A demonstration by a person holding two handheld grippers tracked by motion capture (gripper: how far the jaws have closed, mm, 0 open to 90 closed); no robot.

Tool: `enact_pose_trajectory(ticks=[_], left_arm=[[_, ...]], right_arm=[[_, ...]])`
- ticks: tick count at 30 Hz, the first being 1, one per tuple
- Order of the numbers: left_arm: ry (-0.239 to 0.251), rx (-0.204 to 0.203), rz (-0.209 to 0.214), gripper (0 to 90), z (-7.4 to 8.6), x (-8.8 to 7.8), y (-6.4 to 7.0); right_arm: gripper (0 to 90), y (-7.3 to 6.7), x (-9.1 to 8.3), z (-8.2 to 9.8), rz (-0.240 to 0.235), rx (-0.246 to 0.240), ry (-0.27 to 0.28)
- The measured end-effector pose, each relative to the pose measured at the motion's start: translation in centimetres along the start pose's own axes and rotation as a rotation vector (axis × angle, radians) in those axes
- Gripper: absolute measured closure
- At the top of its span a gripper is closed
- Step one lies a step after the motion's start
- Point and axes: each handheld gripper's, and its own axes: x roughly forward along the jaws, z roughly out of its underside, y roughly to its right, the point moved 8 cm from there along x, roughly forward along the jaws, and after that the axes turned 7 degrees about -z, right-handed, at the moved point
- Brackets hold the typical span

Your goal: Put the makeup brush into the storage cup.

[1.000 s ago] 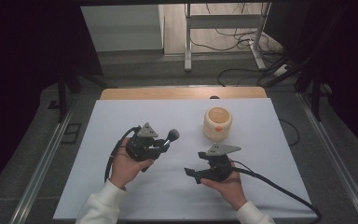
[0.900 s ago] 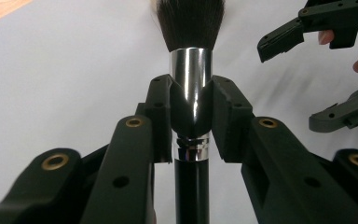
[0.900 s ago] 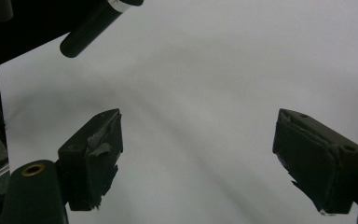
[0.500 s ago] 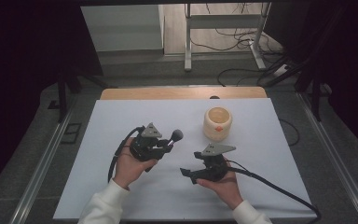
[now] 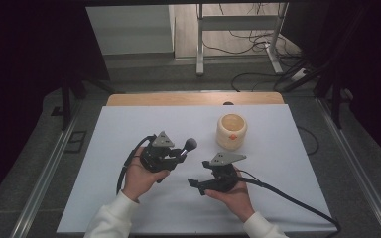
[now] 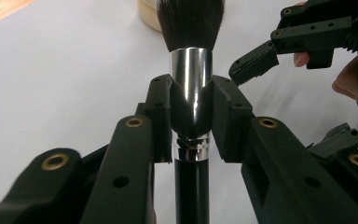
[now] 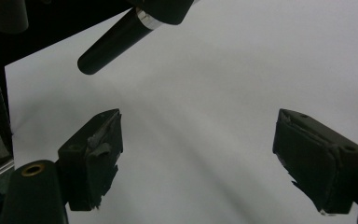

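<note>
1. Left tool (image 6: 191, 116) is clamped tight on a makeup brush (image 6: 191, 60), its two black jaws pressing on the shiny metal collar from either side, just above where the collar meets the black handle.
2. Dark bristles fan out past the jaw tips in the left gripper view, and the handle runs back down between the jaws toward the camera.
3. From the high view the left tool (image 5: 171, 157) sits in the person's left hand (image 5: 141, 178) above the white table (image 5: 129, 129), with the brush (image 5: 187, 147) head sticking out toward the far right, raised off the surface.
4. Right tool (image 7: 198, 154) has its jaws spread wide with nothing between them; bare white table shows in the gap.
5. In the right gripper view the blunt black end of the brush handle (image 7: 112, 44) hangs at the upper left, well clear of both jaws.
6. Seen from above, the right tool (image 5: 198, 184) rests in the person's right hand (image 5: 233, 196), its jaws pointing left toward the space beneath the left tool; the two tools are near each other but apart.
7. Beyond them stands a cream-coloured round cup (image 5: 231, 131), upright on the table, just past the brush head and not touching it.
8. A black cable (image 5: 287, 198) trails from the right tool across the table to the near right corner.
</note>
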Motion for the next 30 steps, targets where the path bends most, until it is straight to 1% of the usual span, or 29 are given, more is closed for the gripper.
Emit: enact_pose_trajectory(ticks=[2,6,7,8,12,15,19,21,22,24,26,30], left_arm=[[0.001,-0.007,0.005,70.9,0.0,0.1,0.0],[0.003,-0.008,0.008,71.0,0.0,0.2,0.2],[0.005,-0.010,0.009,70.9,-0.1,0.2,0.2],[0.005,-0.007,0.012,70.9,-0.1,0.3,0.3],[0.007,-0.003,0.018,70.9,-0.2,0.4,0.6],[0.010,0.007,0.023,70.9,-0.2,0.5,0.8],[0.013,0.000,0.029,70.9,-0.3,0.6,0.9],[0.018,0.000,0.032,70.9,-0.3,0.6,1.0],[0.021,0.001,0.032,70.9,-0.3,0.6,1.1],[0.020,-0.001,0.034,70.9,-0.4,0.7,1.2],[0.019,0.011,0.037,70.9,-0.4,0.8,1.3],[0.022,0.007,0.041,70.9,-0.4,0.9,1.5]], right_arm=[[16.9,0.0,0.0,-0.1,-0.002,-0.001,0.004],[16.9,-0.2,0.2,-0.2,-0.011,-0.001,0.003],[16.9,-0.5,0.3,-0.3,-0.020,-0.007,0.001],[17.0,-0.7,0.5,-0.4,-0.016,-0.020,-0.004],[17.8,-0.9,0.7,-0.6,-0.021,-0.024,0.003],[19.5,-0.9,0.7,-0.7,-0.024,-0.019,0.009],[20.4,-0.9,0.8,-0.9,-0.034,-0.012,0.020],[20.6,-0.8,0.8,-1.0,-0.038,-0.003,0.026],[20.7,-0.9,0.9,-1.1,-0.047,0.008,0.033],[20.7,-0.9,0.9,-1.1,-0.049,0.010,0.035],[20.5,-1.0,1.1,-1.1,-0.051,0.013,0.032],[20.4,-1.2,1.4,-1.2,-0.059,0.015,0.031]])
